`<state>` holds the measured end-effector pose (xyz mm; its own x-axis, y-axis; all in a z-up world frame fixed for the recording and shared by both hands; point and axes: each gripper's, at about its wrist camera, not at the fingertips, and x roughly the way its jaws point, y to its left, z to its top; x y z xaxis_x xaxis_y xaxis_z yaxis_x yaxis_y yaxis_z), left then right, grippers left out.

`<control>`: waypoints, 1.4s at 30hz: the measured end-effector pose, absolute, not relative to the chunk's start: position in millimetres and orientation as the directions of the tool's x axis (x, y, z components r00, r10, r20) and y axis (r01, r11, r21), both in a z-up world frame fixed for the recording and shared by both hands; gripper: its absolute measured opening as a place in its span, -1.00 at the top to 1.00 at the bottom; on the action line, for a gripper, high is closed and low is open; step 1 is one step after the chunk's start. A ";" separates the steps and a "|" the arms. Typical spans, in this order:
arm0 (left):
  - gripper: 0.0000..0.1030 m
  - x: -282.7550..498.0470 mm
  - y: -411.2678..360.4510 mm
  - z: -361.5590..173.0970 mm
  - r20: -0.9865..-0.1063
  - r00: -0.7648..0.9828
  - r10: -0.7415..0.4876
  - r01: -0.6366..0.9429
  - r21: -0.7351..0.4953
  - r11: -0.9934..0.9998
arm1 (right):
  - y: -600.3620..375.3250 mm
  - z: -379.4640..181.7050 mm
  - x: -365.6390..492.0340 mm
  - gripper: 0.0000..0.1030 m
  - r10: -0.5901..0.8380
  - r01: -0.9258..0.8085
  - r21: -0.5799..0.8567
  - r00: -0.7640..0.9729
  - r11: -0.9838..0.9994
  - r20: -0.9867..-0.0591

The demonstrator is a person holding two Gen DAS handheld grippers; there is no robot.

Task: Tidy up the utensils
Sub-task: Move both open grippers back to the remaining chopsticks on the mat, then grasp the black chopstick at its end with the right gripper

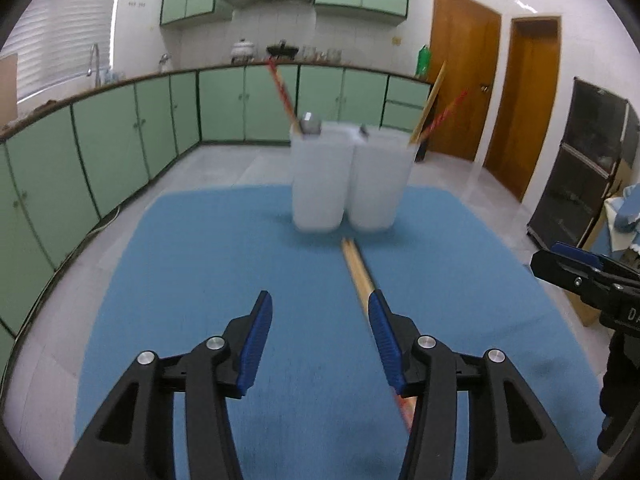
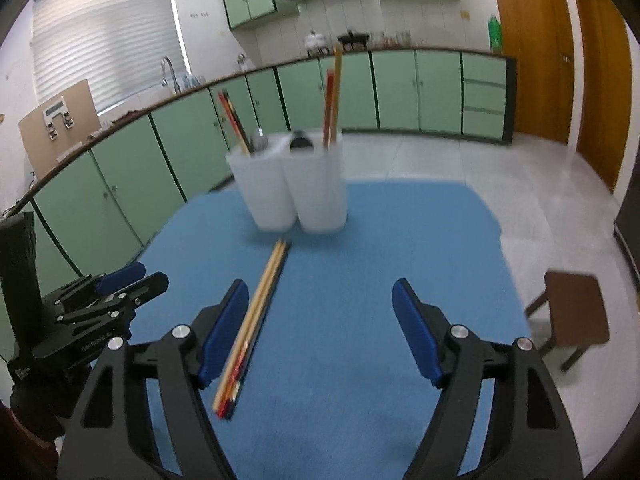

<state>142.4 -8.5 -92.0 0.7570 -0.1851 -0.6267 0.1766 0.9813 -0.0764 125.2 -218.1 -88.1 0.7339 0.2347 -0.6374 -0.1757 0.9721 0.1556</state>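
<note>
Two white holders stand side by side on the blue mat, the left one point(image 1: 318, 178) point(image 2: 262, 186) and the right one point(image 1: 380, 180) point(image 2: 320, 184). Each holds chopsticks and a metal spoon. A pair of wooden chopsticks point(image 1: 360, 272) point(image 2: 256, 320) lies flat on the mat in front of them. My left gripper point(image 1: 320, 340) is open and empty, its right finger above the chopsticks. My right gripper point(image 2: 320, 328) is open and empty, with the chopsticks beside its left finger. Each gripper also shows in the other's view: the right one point(image 1: 592, 280), the left one point(image 2: 108, 292).
The blue mat point(image 1: 200, 280) point(image 2: 380, 260) covers a table. Green kitchen cabinets point(image 1: 120, 128) run along the back and left. A brown stool point(image 2: 576, 312) stands on the floor to the right. Wooden doors point(image 1: 464, 80) are at the back right.
</note>
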 end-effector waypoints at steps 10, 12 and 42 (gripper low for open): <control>0.04 124.2 -6.0 -138.2 -0.694 0.698 -0.176 0.161 -0.088 0.983 | -186.2 -131.5 112.5 -0.40 0.241 -0.199 0.144 0.653 0.969 -0.719; 0.04 121.2 -4.5 -143.7 -0.708 0.685 -0.171 0.157 -0.086 0.984 | -181.4 -136.8 109.8 -0.39 0.252 -0.214 0.147 0.631 0.966 -0.734; 0.04 113.1 6.7 -152.9 -0.748 0.650 -0.134 0.115 -0.078 0.990 | -177.5 -160.0 87.4 -0.09 0.231 -0.229 0.115 0.585 0.967 -0.777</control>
<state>113.1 6.7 -152.9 0.6504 -0.1340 -0.7477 0.1147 0.9904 -0.0777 87.4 -177.5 -160.0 0.5850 0.2310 -0.7774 -0.2289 0.9666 0.1149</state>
